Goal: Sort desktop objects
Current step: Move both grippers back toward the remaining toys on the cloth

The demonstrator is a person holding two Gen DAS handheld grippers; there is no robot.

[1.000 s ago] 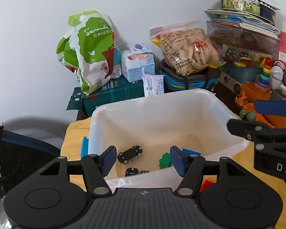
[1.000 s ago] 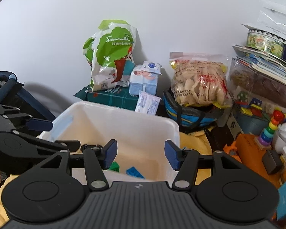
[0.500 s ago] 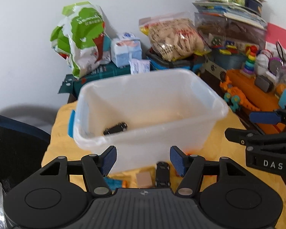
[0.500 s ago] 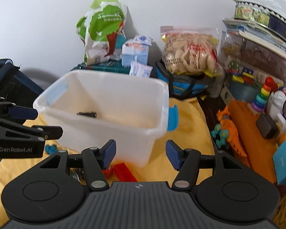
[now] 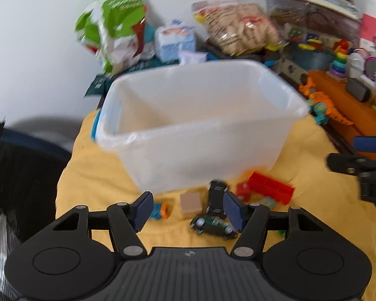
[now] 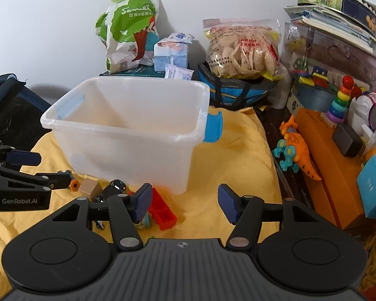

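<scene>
Both grippers, left gripper (image 5: 188, 210) and right gripper (image 6: 185, 202), hang wide and empty, toys still scattered on the yellow cloth (image 6: 238, 145) before the bin (image 6: 127, 135).

Both cams ride the grippers, angled down, close to the yellow cloth (image 5: 97, 175). Left looks from the left, right from the right; both catch the bin (image 5: 200, 135) (image 6: 127, 135).
</scene>
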